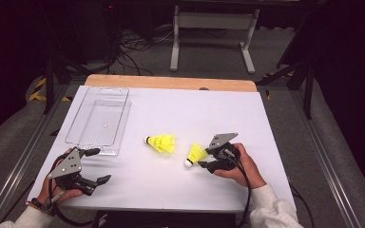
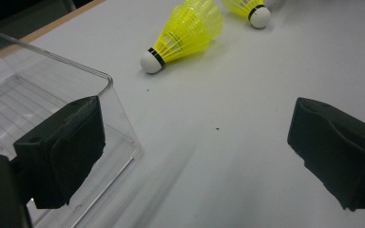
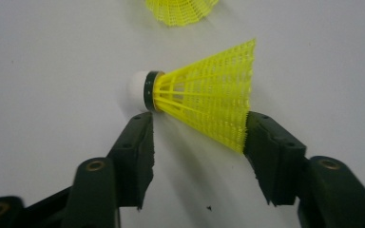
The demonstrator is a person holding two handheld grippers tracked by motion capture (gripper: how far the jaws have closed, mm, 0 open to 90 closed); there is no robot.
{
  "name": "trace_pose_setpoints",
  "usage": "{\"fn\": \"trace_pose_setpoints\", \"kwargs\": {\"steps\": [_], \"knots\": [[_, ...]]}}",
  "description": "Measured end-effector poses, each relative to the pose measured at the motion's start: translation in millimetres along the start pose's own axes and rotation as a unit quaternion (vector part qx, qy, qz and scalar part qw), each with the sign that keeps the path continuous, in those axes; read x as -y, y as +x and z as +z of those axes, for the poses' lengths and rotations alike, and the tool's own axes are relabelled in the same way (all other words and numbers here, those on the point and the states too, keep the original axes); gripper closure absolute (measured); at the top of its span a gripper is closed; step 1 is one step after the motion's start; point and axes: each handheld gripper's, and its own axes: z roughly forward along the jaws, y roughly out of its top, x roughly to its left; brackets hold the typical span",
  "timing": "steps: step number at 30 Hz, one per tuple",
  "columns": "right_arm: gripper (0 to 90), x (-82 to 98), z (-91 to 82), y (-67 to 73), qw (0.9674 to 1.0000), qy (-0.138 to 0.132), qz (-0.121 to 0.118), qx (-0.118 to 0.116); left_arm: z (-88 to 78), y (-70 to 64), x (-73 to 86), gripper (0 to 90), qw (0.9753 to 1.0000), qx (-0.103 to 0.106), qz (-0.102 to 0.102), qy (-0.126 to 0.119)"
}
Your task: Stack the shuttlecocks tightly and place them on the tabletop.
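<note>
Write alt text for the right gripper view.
A yellow shuttlecock lies on the white table with its white cork pointing left, framed at the tips of the right gripper. A second shuttlecock's skirt shows at the top edge.

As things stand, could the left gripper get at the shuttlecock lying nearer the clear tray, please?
Probably yes. The left gripper has its jaws open, and bare white table lies between it and that shuttlecock. The clear tray sits off to one side, not across the path.
</note>
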Motion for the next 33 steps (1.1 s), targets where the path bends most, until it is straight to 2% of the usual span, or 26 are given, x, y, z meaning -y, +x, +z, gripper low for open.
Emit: {"fn": "trace_pose_setpoints", "kwargs": {"steps": [7,11,14,21,33], "knots": [[71.6,8.4,2.4,5.2,0.9991,0.017,-0.038,0.004,0.7,-0.3,-0.3,5.8,1.0000,0.000,0.001,0.002],[83.5,9.0,2.0,7.1,0.9987,0.009,-0.051,0.006,0.6,-0.1,-0.1,5.8,1.0000,0.000,0.000,0.001],[88.6,9.1,1.7,8.6,0.9984,0.007,-0.057,0.002,0.4,0.0,0.0,5.9,1.0000,0.000,0.000,0.001],[90.0,8.7,1.0,10.4,0.9978,-0.002,-0.067,0.004,0.7,-0.1,-0.1,5.9,1.0000,0.000,0.000,0.002],[90.0,7.1,-6.8,9.0,0.9977,-0.038,-0.053,0.019,0.4,0.0,-0.2,5.8,1.0000,0.000,0.001,0.001]]}}
